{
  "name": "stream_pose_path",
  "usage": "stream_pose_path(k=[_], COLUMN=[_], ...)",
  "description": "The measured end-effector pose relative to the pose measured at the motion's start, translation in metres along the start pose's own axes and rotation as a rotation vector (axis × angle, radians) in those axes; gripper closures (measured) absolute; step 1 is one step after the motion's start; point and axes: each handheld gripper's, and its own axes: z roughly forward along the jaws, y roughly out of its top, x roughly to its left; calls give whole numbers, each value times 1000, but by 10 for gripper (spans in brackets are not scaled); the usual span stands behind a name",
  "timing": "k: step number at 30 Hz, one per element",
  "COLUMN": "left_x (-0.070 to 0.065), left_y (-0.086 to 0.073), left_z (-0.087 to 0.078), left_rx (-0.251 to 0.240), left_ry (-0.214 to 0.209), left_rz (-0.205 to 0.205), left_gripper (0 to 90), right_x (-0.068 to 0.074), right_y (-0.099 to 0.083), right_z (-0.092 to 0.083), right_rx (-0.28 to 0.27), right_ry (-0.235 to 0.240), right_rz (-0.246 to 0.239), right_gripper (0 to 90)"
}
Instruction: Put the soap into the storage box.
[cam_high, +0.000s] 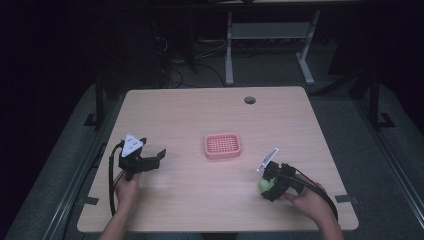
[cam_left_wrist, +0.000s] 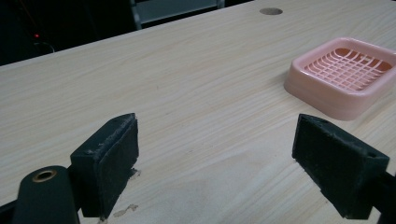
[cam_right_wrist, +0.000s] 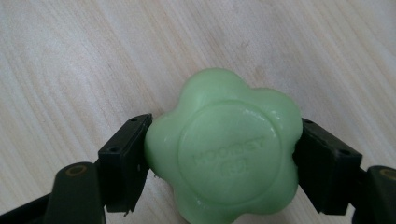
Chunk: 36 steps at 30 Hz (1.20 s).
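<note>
Right gripper (cam_high: 270, 186), held near the front right of the table (cam_high: 280, 115), is clamped on a green flower-shaped soap (cam_right_wrist: 229, 147); in the right gripper view both black jaws press against opposite lobes of the soap, whose round embossed face is turned toward the camera, with bare wood grain behind it. Whether the soap rests on the tabletop or is lifted just clear of it cannot be told. Left gripper (cam_high: 150, 159), at the front left of the table, has its jaws standing wide apart with nothing between them, as the left gripper view confirms, and it points across the wood toward the pink soap dish (cam_high: 222, 145). That dish sits near the middle of the table, between the two grippers and apart from both; its slotted grid floor is bare (cam_left_wrist: 343, 70). Judged from this arrangement, the grasp is secured and the carrying stage remains: the soap must still travel leftward and away from the person to the dish and be released onto the grid. The left gripper appears positioned to steady the dish if needed.
</note>
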Motion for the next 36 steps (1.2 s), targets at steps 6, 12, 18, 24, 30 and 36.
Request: stream_pose_path(k=[6, 12, 18, 24, 30, 36], left_x=[-1, 0, 0, 0, 0, -1], left_y=[0, 0, 0, 0, 0, 0], left_z=[0, 0, 0, 0, 0, 0], left_rx=[1, -1, -1, -4, -1, 0], left_ry=[-2, -1, 0, 0, -1, -4], left_rz=[7, 6, 7, 0, 2, 5], left_gripper=[143, 143, 143, 143, 143, 143], right_x=[1, 3, 3, 1, -4, -8], right_y=[-1, 2, 10, 20, 27, 33], right_z=[-2, -6, -13, -22, -22, -24], right_rx=[1, -2, -14, -33, -52, -65], right_ry=[23, 17, 4, 0, 18, 24], right_rz=[-8, -24, -39, -53, -53, -54], right_gripper=[258, 260, 261, 260, 261, 260])
